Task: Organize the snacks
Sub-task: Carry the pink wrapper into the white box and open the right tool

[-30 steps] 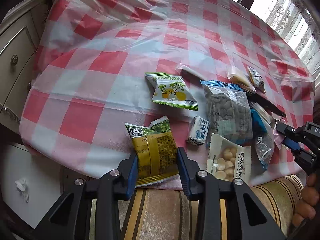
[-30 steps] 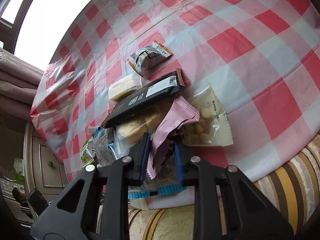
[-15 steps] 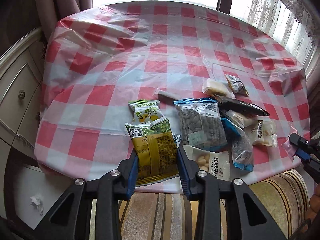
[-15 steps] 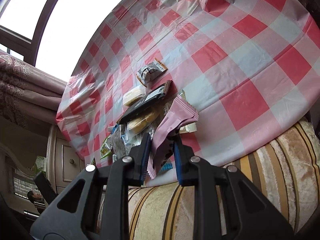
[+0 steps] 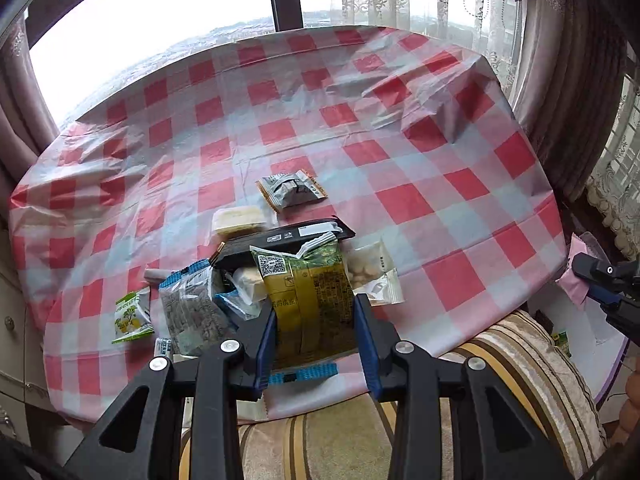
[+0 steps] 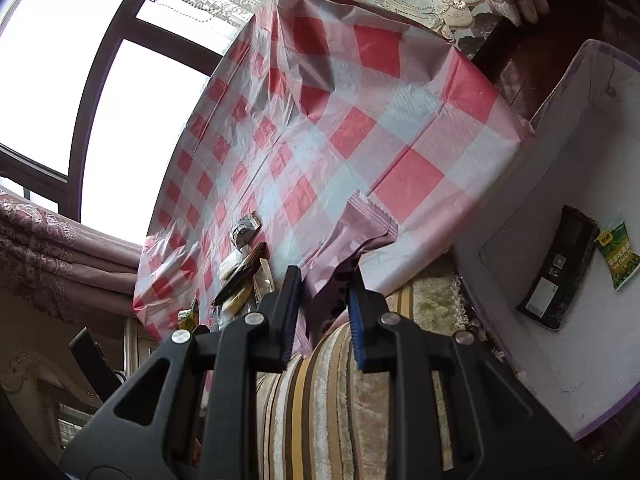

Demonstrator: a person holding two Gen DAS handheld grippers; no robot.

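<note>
My left gripper (image 5: 316,320) is shut on a yellow-green snack packet (image 5: 310,300), held above the table's near edge. My right gripper (image 6: 322,280) is shut on a pink snack packet (image 6: 356,228), held off the table's right side; it also shows at the right edge of the left wrist view (image 5: 578,280). A white box with a purple rim (image 6: 532,208) stands right of the table, holding a black packet (image 6: 558,268) and a green packet (image 6: 618,250). Several snack packets lie on the checked tablecloth (image 5: 400,200), among them a grey packet (image 5: 290,192) and a black bar (image 5: 288,240).
A striped sofa arm (image 5: 500,392) runs along the table's near edge. Curtains (image 5: 568,80) and a window stand behind the table. A cabinet (image 5: 8,320) stands at the left.
Both grippers lifted and swung right with their packets. The right gripper moved off the table toward the white box, which has come into view.
</note>
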